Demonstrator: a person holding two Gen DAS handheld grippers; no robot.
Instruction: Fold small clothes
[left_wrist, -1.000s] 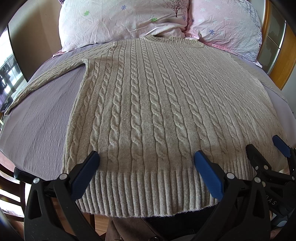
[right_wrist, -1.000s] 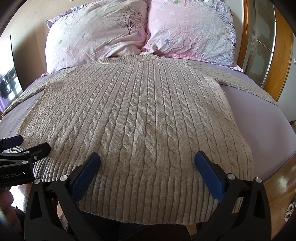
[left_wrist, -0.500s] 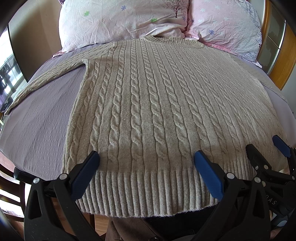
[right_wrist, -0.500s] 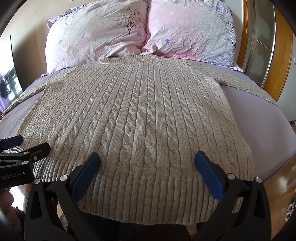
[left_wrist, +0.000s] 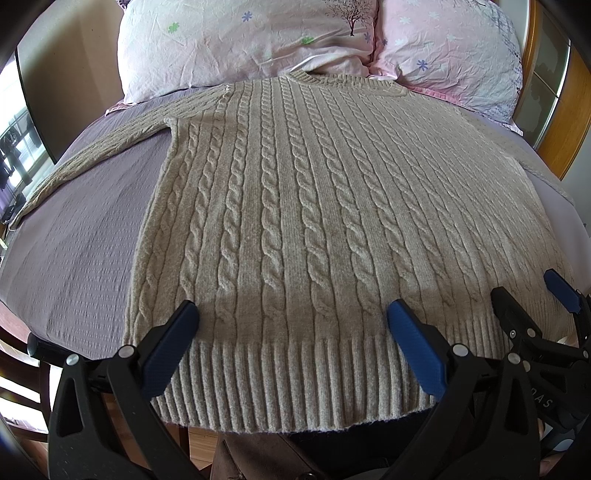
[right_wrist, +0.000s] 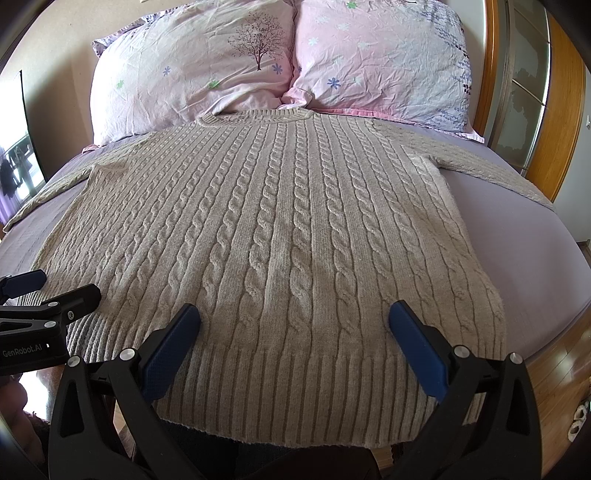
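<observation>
Lilac sheet was seen over the bed, which carried everything else. Beige cable-knit sweater was laid flat on it, front up, neck toward the headboard, ribbed hem at the near edge and hanging slightly past it. Both sleeves were spread out sideways: one sleeve was seen running off to the left, the other sleeve to the right. Collar was touching the two pillows: a pale floral pillow on the left, a pinker pillow on the right, pressed against each other. Wooden headboard frame was seen at far right.

Left tongs were held wide open over the hem, left half of the sweater, nothing gripped; whether the blue pads were touching the knit could not be told. Right tongs were likewise spread wide, nothing gripped, over the hem on the right half. Each tool was visible at the edge of the other's view, side by side, apart.
</observation>
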